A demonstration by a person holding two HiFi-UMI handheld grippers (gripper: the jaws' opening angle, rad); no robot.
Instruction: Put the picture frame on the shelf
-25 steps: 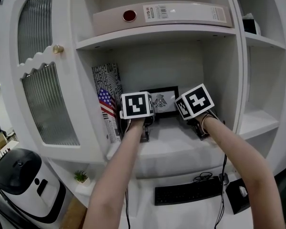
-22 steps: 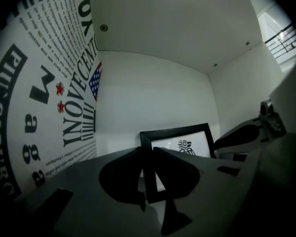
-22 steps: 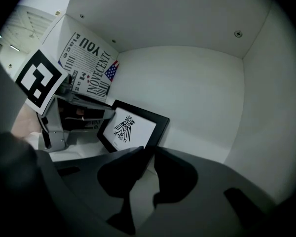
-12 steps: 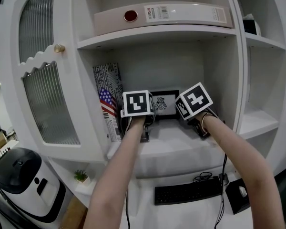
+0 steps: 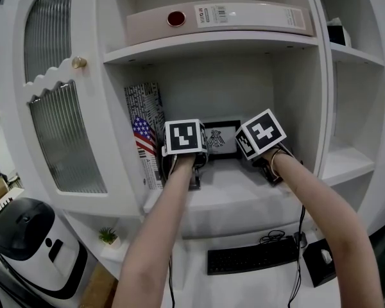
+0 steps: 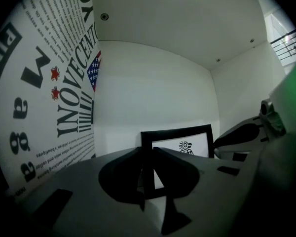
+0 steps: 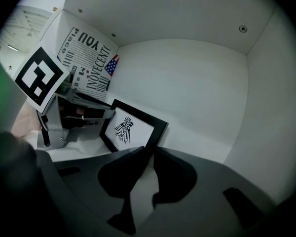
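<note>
The black picture frame (image 5: pixel 222 138) with a bird drawing stands upright at the back of the white shelf (image 5: pixel 234 183). In the left gripper view the frame's (image 6: pixel 187 143) left bar sits pinched between the jaws of my left gripper (image 6: pixel 147 154). In the right gripper view the frame's (image 7: pixel 130 127) right lower corner runs in between the jaws of my right gripper (image 7: pixel 149 154), which have just been closing on it. In the head view the two marker cubes (image 5: pixel 185 138) (image 5: pixel 262 135) flank the frame and hide both sets of fingertips.
A printed box (image 5: pixel 145 130) with a flag stands against the left wall of the compartment, close to my left gripper. A binder (image 5: pixel 218 19) lies on the shelf above. A ribbed glass door (image 5: pixel 61 108) hangs at the left. A keyboard (image 5: pixel 250 258) lies below.
Almost nothing differs: both grippers and the frame stay in the same spot on the shelf. The left cube covers slightly more of the frame's left side than before.
</note>
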